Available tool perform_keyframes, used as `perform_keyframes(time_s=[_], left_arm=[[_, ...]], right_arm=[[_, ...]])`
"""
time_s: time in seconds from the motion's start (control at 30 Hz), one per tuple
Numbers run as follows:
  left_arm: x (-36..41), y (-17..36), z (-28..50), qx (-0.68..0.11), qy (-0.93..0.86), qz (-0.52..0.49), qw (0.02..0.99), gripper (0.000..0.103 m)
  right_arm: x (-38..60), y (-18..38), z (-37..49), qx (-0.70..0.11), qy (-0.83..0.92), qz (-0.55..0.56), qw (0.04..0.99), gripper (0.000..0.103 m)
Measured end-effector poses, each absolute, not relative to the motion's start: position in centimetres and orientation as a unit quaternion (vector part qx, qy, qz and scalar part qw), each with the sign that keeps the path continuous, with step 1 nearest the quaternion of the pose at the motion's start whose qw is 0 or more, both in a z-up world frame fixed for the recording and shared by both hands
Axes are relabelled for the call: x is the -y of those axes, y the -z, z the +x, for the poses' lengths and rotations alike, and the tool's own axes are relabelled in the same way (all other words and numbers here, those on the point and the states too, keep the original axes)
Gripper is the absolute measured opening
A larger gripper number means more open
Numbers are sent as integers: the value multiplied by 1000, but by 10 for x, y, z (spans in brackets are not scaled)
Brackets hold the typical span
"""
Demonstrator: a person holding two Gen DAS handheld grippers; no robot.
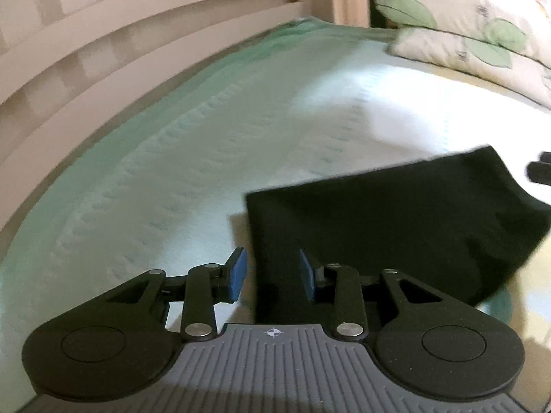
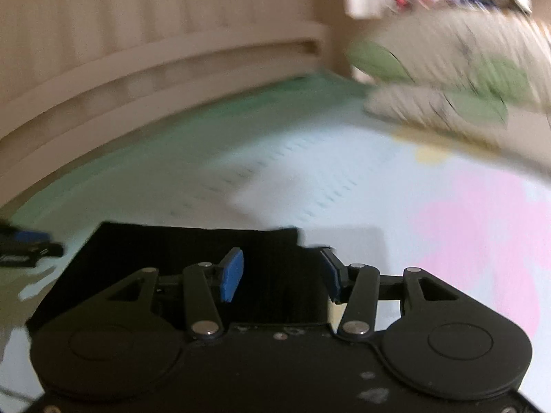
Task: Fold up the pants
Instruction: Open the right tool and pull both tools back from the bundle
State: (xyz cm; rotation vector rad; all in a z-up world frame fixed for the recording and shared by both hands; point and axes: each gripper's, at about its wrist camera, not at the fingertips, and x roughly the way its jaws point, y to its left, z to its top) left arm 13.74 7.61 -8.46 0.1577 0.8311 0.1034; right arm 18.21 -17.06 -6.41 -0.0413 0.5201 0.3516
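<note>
Two tools hover over the bed (image 1: 193, 158), the left tool (image 1: 273, 275) and right tool (image 2: 282, 275) both spread wide, gripping nothing. Black folded pants (image 1: 396, 220) lie flat on the mattress well apart from the headboard-side pillows (image 1: 482, 34), away from the bed's railed edge.

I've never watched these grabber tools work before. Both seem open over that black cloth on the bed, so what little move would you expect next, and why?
Probably both ease forward and close on the near edge of the black pants. The left gripper and right gripper stand open, the cloth lying flat between their blue pads on the bed cover, held by neither, so nothing can be folded until it is gripped.
</note>
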Motion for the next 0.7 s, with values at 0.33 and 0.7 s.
perform_keyframes(time_s=[0.33,0.7], left_arm=[[-55,119,124,-441,-1,125,888,33],[-67,94,177,-403,-40,99,909,33]], right_arm=[[183,105,173,-326,-158,-79,929,20],[162,82,211,-299,-151,-65,940,31]])
